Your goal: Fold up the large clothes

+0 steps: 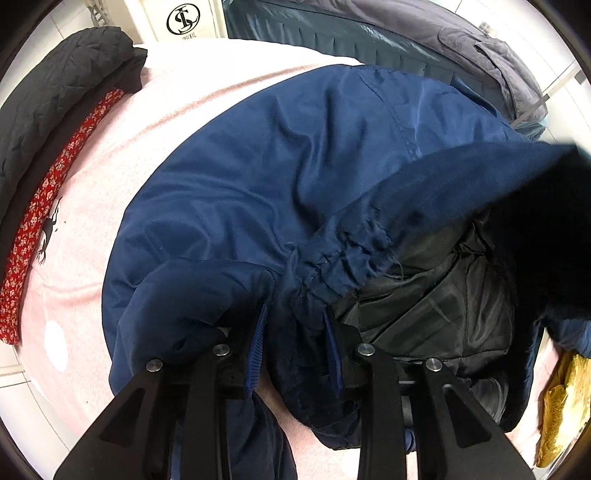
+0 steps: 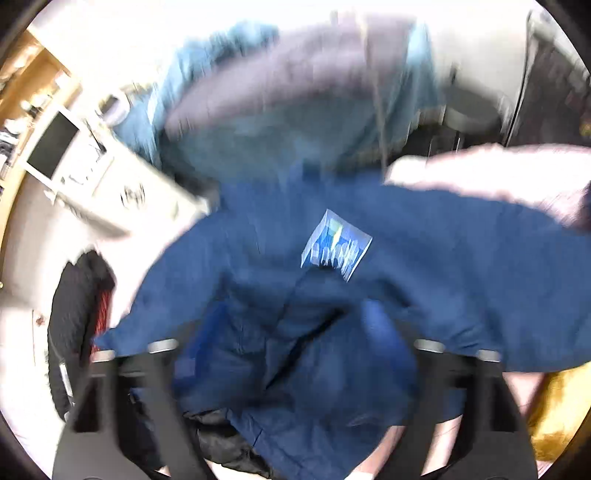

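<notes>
A large navy blue jacket (image 1: 280, 177) with a black lining (image 1: 436, 306) lies on a pink cloth-covered table (image 1: 85, 266). My left gripper (image 1: 295, 339) has its blue-padded fingers either side of a gathered fold of the jacket near the elastic cuff (image 1: 343, 254), gripping it. In the blurred right wrist view the jacket (image 2: 406, 258) shows a blue label (image 2: 336, 247). My right gripper (image 2: 295, 354) is over the jacket with fabric bunched between its wide-set fingers; whether it grips is unclear.
A black quilted garment (image 1: 62, 92) and red floral cloth (image 1: 40, 206) lie stacked at the table's left. A teal case (image 1: 332, 33) and grey garment (image 1: 461, 44) sit behind. A yellow cloth (image 1: 561, 402) lies at right. A white box (image 2: 110, 184) stands at left.
</notes>
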The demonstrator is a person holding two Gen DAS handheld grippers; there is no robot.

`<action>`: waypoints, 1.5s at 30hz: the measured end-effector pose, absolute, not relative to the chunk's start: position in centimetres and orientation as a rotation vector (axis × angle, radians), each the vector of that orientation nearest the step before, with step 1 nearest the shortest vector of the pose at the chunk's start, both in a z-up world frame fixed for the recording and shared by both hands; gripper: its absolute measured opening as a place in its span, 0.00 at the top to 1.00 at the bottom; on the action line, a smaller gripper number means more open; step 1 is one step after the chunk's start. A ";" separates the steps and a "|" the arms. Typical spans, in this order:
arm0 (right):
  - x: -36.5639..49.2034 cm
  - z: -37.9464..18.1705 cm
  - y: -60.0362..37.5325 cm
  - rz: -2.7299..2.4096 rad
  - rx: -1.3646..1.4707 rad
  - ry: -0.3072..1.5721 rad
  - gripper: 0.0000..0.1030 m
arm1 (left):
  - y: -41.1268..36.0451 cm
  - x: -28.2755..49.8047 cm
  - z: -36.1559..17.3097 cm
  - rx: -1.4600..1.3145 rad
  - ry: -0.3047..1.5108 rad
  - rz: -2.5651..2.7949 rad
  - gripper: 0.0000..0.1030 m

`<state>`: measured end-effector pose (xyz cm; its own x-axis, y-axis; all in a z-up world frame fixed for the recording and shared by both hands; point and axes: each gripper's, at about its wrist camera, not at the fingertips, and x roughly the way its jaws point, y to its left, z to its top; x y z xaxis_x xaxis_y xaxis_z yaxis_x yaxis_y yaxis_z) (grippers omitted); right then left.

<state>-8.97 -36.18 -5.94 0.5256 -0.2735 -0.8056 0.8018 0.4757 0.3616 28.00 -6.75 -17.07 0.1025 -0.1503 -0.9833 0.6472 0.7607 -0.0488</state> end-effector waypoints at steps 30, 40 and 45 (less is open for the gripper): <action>-11.3 -11.4 -30.7 -0.716 0.883 0.931 0.83 | -3.1 25.6 -16.2 0.390 1.361 -0.675 0.69; -31.0 -2.8 -29.0 -0.841 0.850 0.839 0.85 | 1.6 18.8 -9.9 0.511 1.315 -0.872 0.74; -33.4 -6.6 -23.8 -0.796 0.859 1.019 0.85 | 6.0 14.0 -12.3 0.637 1.398 -0.885 0.77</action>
<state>-33.42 -23.76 -6.64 0.3187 -0.1564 -0.9349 0.8694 0.4411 0.2226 13.98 6.04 -12.27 -0.0457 -0.1487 -0.9878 0.8290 0.5462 -0.1206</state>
